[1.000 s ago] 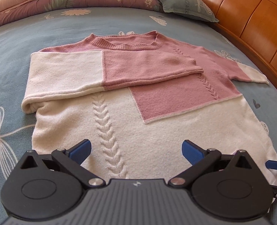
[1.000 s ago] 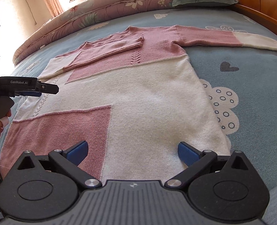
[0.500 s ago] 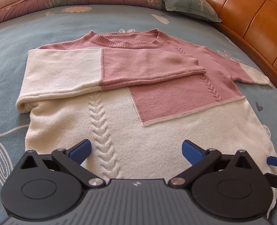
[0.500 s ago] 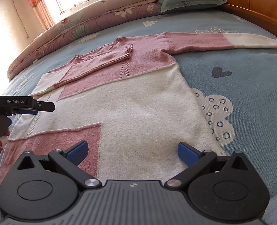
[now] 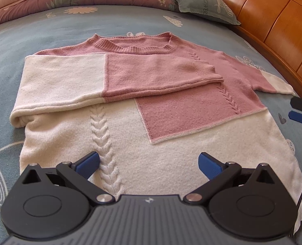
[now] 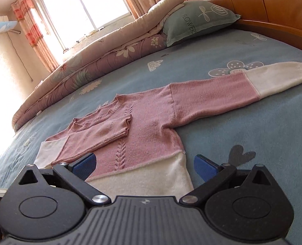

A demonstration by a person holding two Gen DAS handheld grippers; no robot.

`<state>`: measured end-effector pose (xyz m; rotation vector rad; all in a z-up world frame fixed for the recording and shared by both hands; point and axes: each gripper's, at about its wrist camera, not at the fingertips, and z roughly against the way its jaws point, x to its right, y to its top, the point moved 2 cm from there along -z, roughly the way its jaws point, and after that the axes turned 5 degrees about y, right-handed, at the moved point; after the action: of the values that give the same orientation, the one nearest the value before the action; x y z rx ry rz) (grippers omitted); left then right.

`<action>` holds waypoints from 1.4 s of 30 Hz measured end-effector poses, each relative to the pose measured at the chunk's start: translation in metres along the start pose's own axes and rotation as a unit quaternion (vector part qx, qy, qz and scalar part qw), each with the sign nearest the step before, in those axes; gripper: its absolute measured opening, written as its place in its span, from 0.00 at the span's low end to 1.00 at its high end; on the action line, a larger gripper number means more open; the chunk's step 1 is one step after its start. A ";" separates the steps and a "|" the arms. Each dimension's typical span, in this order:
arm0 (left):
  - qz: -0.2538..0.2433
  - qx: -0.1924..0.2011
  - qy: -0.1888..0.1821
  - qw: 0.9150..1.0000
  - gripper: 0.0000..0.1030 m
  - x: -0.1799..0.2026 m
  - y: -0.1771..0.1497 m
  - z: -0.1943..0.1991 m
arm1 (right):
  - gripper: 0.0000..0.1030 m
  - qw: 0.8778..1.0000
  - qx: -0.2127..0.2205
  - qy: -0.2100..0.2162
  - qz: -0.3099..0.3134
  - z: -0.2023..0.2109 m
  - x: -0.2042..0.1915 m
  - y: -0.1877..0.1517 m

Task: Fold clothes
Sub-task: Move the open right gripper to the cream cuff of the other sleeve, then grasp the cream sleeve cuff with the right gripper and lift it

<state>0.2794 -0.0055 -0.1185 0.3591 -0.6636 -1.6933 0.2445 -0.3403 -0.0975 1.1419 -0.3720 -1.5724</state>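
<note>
A pink and cream knitted sweater lies flat, front up, on the bed. Its left sleeve is folded across the chest. The right sleeve stretches out straight toward the headboard side, cream cuff at the end. My left gripper hovers open over the cream lower body, nothing between its fingers. My right gripper is open above the sweater's right side seam, near the armpit, also holding nothing. Its blue fingertip shows at the right edge of the left wrist view.
The blue patterned bedsheet spreads around the sweater. A rolled floral quilt and a teal pillow lie at the far end. A wooden headboard runs along the right side. A window with curtains is beyond the bed.
The right gripper has moved forward along the sweater's right side, from the hem up toward the armpit, and tilted upward. The left gripper has shifted slightly forward and right over the lower body.
</note>
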 end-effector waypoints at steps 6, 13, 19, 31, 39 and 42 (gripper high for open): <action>-0.018 0.004 0.010 1.000 0.99 0.004 -0.002 -0.002 | 1.00 0.999 0.003 0.042 -0.008 -0.069 -0.004 0.040; -0.023 0.007 0.008 1.000 0.99 0.003 -0.003 -0.002 | 1.00 0.997 -0.057 0.047 0.037 -0.116 -0.002 0.036; -0.012 0.013 -0.001 1.000 0.99 -0.001 -0.002 -0.001 | 1.00 0.993 -0.085 0.060 0.055 -0.100 -0.001 0.034; -0.021 0.020 -0.002 1.000 0.99 -0.001 -0.005 -0.001 | 1.00 0.990 0.065 -0.018 -0.121 -0.012 0.136 0.084; -0.036 0.026 0.016 0.999 0.99 0.006 -0.008 -0.002 | 1.00 0.973 0.103 -0.067 -0.195 0.007 0.223 0.081; -0.045 0.029 0.024 0.998 0.99 0.009 -0.008 -0.003 | 1.00 0.974 0.089 -0.087 -0.189 -0.002 0.237 0.084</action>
<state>0.2728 -0.0135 -0.1251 0.4752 -0.6716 -1.7477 0.3109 -0.5777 -0.1469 1.2694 -0.4376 -2.0131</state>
